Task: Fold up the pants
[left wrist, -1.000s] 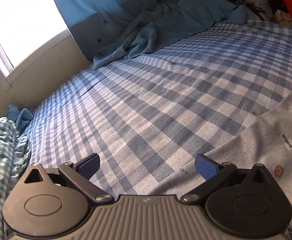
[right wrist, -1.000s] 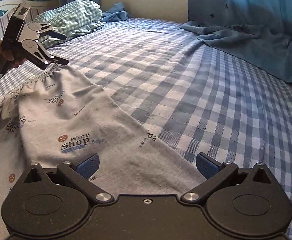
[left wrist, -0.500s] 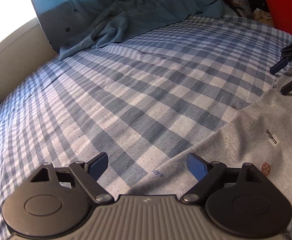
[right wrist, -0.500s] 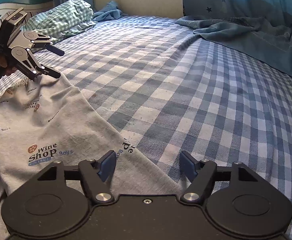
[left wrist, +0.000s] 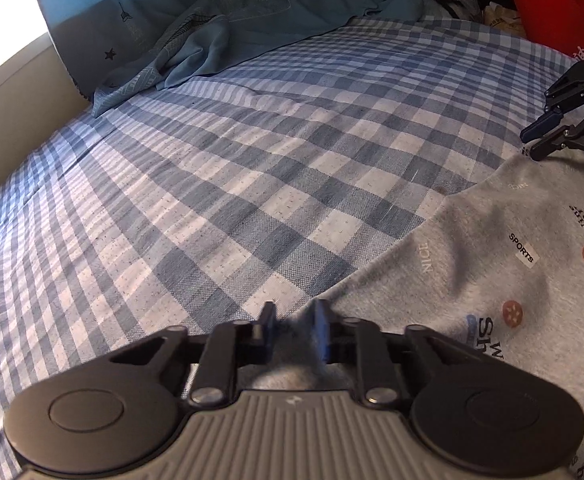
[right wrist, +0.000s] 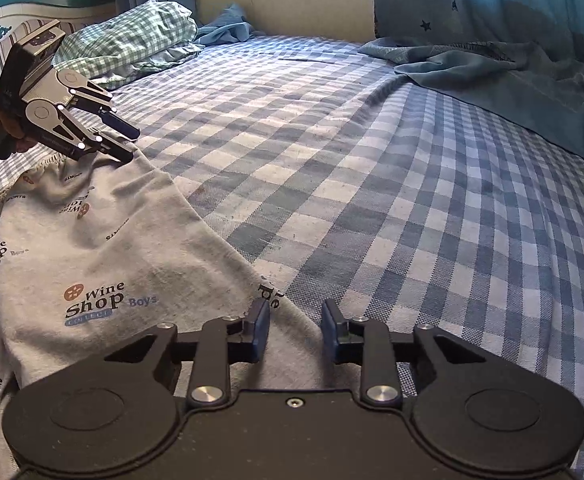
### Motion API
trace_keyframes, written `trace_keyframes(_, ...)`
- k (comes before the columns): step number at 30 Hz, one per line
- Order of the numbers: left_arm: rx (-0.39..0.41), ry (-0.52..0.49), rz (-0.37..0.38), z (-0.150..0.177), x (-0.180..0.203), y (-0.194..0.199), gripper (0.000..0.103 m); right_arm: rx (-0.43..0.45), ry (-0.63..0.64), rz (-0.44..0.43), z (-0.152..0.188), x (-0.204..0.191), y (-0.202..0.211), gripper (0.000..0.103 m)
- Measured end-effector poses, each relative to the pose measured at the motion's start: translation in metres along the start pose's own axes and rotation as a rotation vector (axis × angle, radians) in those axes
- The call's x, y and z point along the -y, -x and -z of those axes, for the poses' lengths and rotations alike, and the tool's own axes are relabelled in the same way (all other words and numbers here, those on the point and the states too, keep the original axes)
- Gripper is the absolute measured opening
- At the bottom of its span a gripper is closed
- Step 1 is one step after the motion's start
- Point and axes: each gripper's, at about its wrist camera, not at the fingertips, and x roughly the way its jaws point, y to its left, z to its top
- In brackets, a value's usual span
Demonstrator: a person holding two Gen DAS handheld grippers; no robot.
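The grey printed pants (right wrist: 91, 264) lie flat on the checked bed (right wrist: 372, 184), and the step in hand looks like gripping their far side edge for the first fold. The left tongs (left wrist: 294, 326) are pinched onto cloth at the waistband corner, while the right tongs (right wrist: 295, 334) straddle the leg edge with jaws narrowed but apart, gripping nothing. Next the right must clamp, then both lift together — open bed lies beyond, with the blue blanket (right wrist: 512, 80) and pillow (right wrist: 131, 40) well apart.
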Motion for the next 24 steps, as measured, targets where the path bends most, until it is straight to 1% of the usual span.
trace_keyframes(1, -0.003, -0.017, -0.019, 0.000, 0.005, 0.000, 0.013, 0.001, 0.007, 0.007, 0.000, -0.003, 0.000, 0.018)
trace_keyframes(3, 0.007, -0.038, -0.051, 0.000, 0.014, 0.001, 0.006, 0.001, 0.024, 0.024, 0.000, -0.009, -0.001, 0.008)
trace_keyframes(6, 0.032, -0.021, -0.095, 0.002, 0.021, 0.005, 0.004, -0.004, 0.065, 0.074, -0.002, -0.019, -0.001, 0.001)
trace_keyframes(12, 0.095, 0.031, -0.149, 0.003, 0.018, 0.016, 0.003, 0.016, 0.173, 0.208, -0.006, -0.040, 0.002, 0.000)
trace_keyframes(14, 0.123, 0.051, -0.184, -0.001, 0.014, 0.021, 0.000, 0.033, 0.199, 0.251, -0.007, -0.044, 0.004, 0.000)
trace_keyframes(16, 0.155, 0.093, -0.228, -0.005, 0.007, 0.025, 0.000, 0.052, 0.218, 0.289, -0.010, -0.047, 0.005, 0.000)
trace_keyframes(17, 0.165, 0.124, -0.235, -0.006, 0.002, 0.026, 0.000, 0.059, 0.225, 0.304, -0.011, -0.048, 0.005, 0.000)
trace_keyframes(19, 0.176, 0.173, -0.234, -0.008, -0.007, 0.026, 0.000, 0.066, 0.231, 0.328, -0.014, -0.047, 0.003, 0.000)
trace_keyframes(21, 0.165, 0.174, -0.224, -0.008, -0.009, 0.023, 0.000, 0.068, 0.225, 0.335, -0.017, -0.047, 0.000, 0.000)
trace_keyframes(24, 0.129, 0.170, -0.148, -0.004, -0.008, 0.017, 0.002, 0.064, 0.244, 0.356, -0.017, -0.047, -0.005, 0.000)
